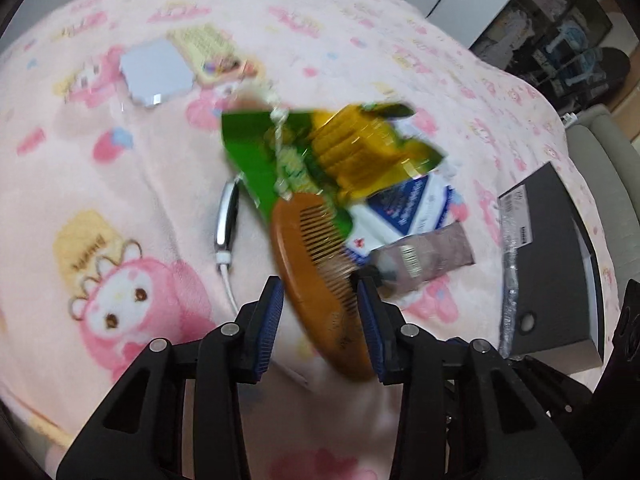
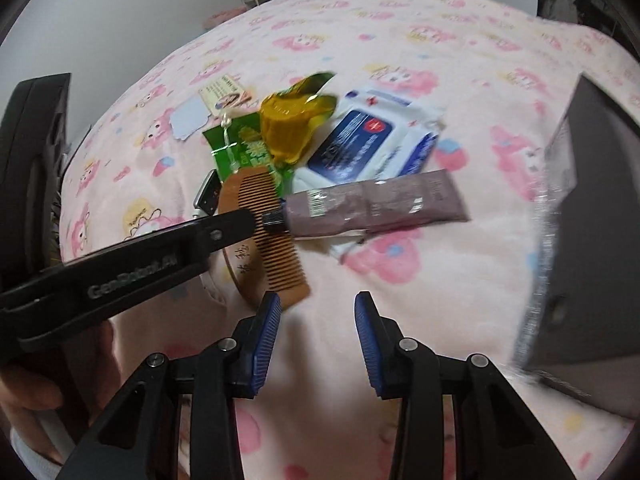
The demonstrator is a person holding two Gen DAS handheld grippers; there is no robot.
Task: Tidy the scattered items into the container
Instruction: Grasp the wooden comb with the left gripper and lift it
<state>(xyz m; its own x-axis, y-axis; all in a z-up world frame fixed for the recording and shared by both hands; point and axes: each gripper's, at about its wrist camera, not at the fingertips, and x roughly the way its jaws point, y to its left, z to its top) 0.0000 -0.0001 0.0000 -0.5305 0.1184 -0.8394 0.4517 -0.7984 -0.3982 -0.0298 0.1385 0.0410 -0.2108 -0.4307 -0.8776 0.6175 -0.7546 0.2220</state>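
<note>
**Left gripper around the comb, right gripper idle**

On the pink blanket (image 1: pixel 120 184), a mirror (image 1: pixel 158 72) and card (image 1: pixel 208 50) lie far left. The left gripper (image 1: pixel 320 300) has its jaws apart on either side of the wooden comb (image 1: pixel 316 272); whether they touch it I cannot tell. Green packet (image 2: pixel 240 148), yellow packet (image 2: pixel 288 128), wipes (image 2: pixel 372 140) and mauve tube (image 2: pixel 376 204) cluster mid-blanket. The right gripper (image 2: pixel 318 312) is spread, holding nothing. The grey box (image 2: pixel 592 216) sits at the right edge.
</note>
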